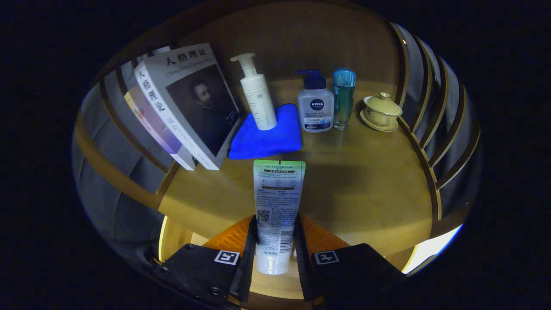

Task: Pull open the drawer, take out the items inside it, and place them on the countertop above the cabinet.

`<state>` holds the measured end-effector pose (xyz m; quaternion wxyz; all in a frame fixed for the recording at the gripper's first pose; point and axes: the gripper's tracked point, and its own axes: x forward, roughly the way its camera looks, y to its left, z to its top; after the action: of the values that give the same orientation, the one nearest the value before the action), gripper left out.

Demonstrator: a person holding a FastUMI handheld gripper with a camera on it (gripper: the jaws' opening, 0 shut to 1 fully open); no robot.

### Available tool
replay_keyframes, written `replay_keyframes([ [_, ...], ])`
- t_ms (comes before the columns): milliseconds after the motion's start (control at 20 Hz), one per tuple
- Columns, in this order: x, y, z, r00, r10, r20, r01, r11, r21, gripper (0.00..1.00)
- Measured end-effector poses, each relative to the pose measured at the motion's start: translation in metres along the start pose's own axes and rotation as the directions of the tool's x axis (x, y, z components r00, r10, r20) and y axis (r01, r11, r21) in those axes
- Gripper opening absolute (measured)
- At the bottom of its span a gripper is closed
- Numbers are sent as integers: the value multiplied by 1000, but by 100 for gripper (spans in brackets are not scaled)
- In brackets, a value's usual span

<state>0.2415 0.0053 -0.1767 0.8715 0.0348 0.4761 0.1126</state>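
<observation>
Holding a tube over the desk

A tube [277,206] is clamped between the fingers [275,245], cap end nearest, held above the desk [366,185]. Beyond it are seen a blue cloth [267,137], pump bottles [258,92], books [185,103] and a lidded cup [381,112].

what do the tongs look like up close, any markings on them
The tongs have two flat, ridged fingers set on boxy black blocks. Each block carries a small white square tag with a black pattern, one per side, and the nearer block shows a few round screw heads along its edge. No cables or sleeve can be seen.
</observation>
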Motion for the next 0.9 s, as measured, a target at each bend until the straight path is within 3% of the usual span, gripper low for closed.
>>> replay_keyframes([
  [550, 34, -11, 12, 999, -34, -41, 38, 994, 106, 49],
  [900, 26, -6, 17, 1000, -12, -16, 14, 992, 125, 57],
])
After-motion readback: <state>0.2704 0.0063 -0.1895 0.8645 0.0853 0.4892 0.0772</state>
